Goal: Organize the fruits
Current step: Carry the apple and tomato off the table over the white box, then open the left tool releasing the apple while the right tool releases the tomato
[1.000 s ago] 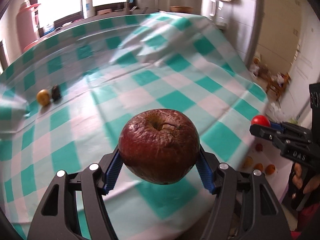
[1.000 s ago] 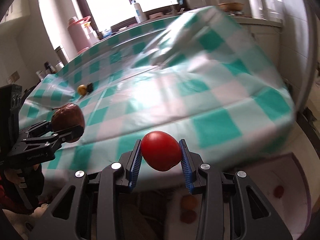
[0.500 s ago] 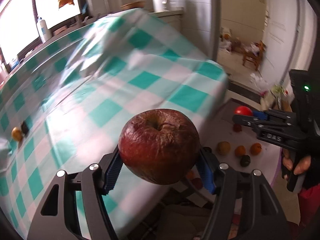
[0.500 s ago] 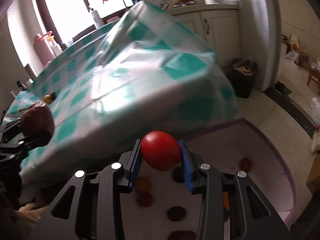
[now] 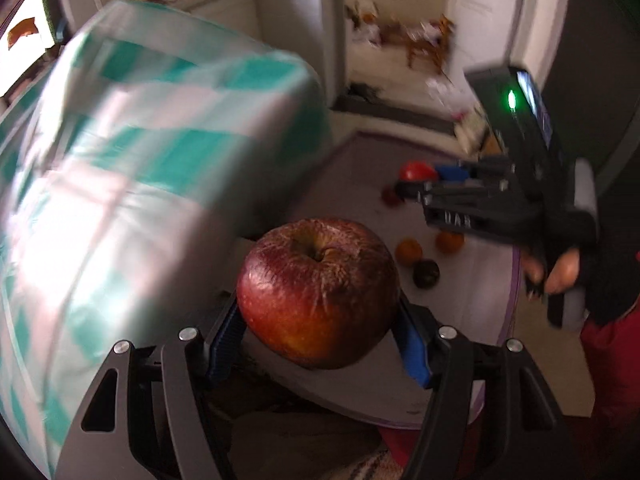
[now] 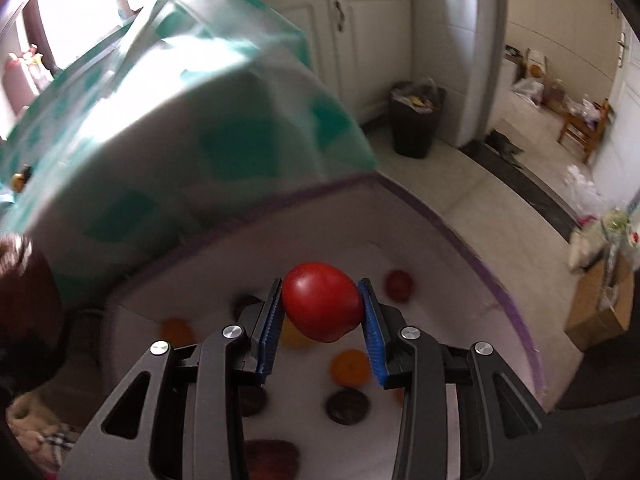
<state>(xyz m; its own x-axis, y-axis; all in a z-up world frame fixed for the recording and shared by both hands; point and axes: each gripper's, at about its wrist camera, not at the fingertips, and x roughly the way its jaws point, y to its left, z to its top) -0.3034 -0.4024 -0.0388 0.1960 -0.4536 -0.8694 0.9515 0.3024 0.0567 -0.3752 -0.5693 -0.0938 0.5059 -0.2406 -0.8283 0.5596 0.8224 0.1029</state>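
A teal-and-white checked tablecloth (image 6: 192,128) drapes the desk; a dark waste bin (image 6: 416,120) stands by white cabinets (image 6: 352,28), a wooden chair (image 6: 586,124) well apart.

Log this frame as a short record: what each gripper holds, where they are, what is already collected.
left gripper: shut on wrinkled red apple
right gripper: shut on red tomato
position: both over the white tray beside the checked table
in tray: orange fruit, dark fruit, others
on table: small fruit left
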